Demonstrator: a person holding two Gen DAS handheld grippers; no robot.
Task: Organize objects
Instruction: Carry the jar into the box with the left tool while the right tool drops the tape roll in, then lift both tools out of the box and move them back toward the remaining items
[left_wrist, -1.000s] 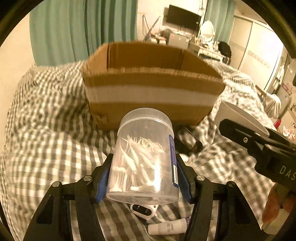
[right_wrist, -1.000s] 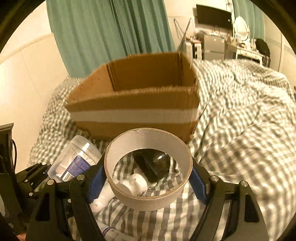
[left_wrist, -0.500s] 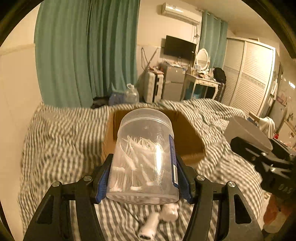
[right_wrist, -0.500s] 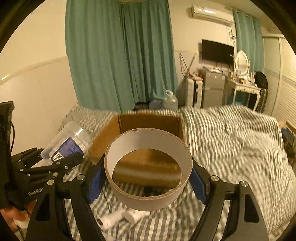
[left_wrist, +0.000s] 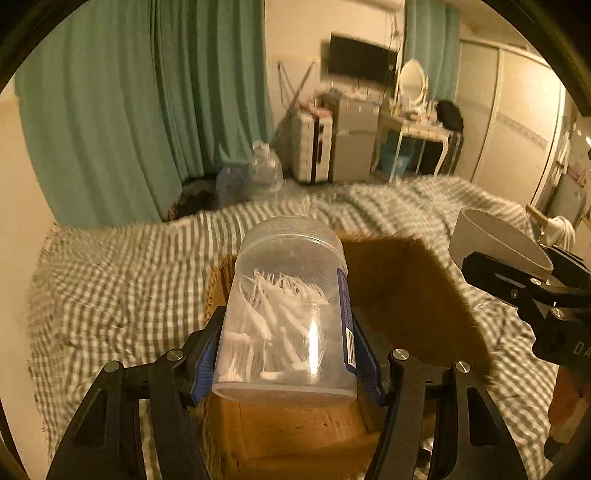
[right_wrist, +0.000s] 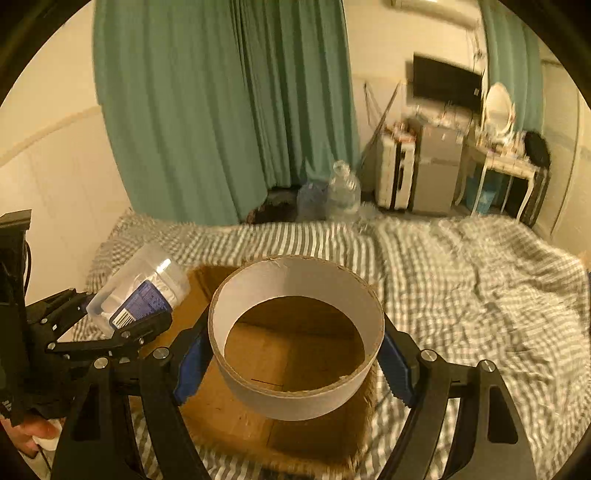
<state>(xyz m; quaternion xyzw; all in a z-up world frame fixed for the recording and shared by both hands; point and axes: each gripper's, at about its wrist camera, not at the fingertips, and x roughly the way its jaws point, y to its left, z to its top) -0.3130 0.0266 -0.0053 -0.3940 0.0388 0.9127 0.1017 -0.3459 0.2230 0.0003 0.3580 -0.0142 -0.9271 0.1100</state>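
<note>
A bed (right_wrist: 480, 295) under a rumpled grey-and-white checked cover fills the lower room. Behind it hang teal curtains (right_wrist: 207, 122) in long folds; beyond the foot stand a white suitcase (right_wrist: 393, 173), a grey cabinet (right_wrist: 436, 177), a white dressing table (right_wrist: 506, 166) with an oval mirror (right_wrist: 498, 107), and a dark TV (right_wrist: 447, 83) on the cream wall. Two clear water jugs (right_wrist: 341, 195) sit on the floor by the curtain.

One open cardboard box (left_wrist: 406, 295) rests on the bed, brown, rough-edged, its inside bare where it shows.

The left gripper (left_wrist: 288, 354) clamps one clear plastic jar (left_wrist: 288, 317), round and smooth, with a blue label strip down its side and a heap of white floss picks inside; it hangs over the box's left part. The right gripper (right_wrist: 295, 354) clamps one wide tape roll (right_wrist: 295, 332), a stiff ring, white inside with a ragged brown rim, held above the box opening. Both grippers have blue pads (right_wrist: 190, 365) pressed against their loads.
</note>
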